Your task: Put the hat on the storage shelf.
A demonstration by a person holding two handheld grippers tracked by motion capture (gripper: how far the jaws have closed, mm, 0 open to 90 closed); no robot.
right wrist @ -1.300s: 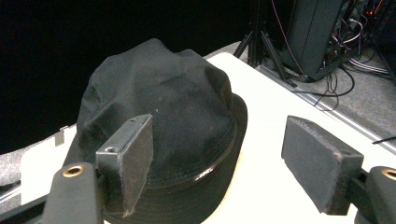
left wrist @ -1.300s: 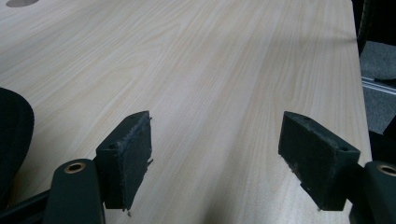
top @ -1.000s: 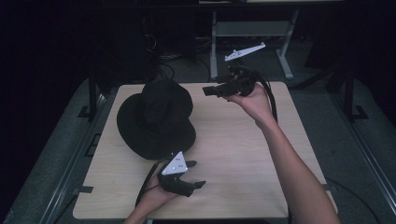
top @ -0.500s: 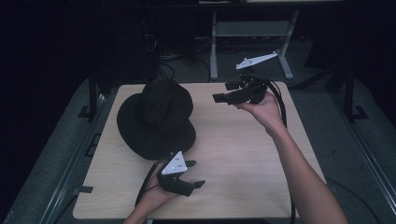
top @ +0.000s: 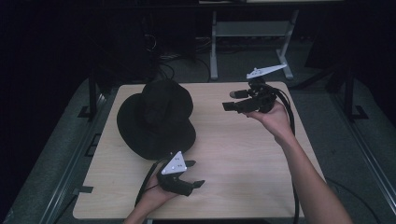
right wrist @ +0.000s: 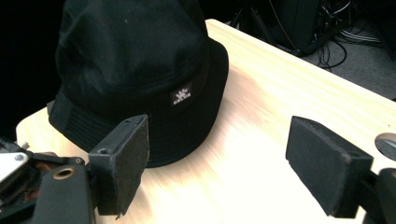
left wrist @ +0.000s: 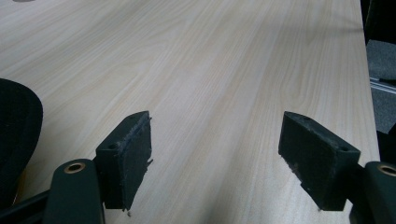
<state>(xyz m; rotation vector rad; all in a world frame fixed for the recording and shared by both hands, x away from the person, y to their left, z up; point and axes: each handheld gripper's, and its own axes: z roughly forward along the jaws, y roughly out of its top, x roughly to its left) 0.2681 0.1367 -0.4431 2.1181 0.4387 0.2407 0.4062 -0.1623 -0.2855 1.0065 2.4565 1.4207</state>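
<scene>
The pale wooden table [top: 243, 154] carries a black bucket hat [top: 156, 116] on its left half. The right hand-held gripper [top: 231, 100], jaws apart and empty, hangs well to the hat's right, aimed at it. The left hand-held gripper [top: 194, 173], jaws wide, sits just beside the hat's near brim.

place: probably a lab or test room
signs: pale wooden table [top: 243, 154], floor cables [top: 187, 46], metal stand [top: 252, 32], dark surroundings

Black hat [top: 156, 119] on wooden table [top: 243, 158]; cables [top: 159, 46] behind.
</scene>
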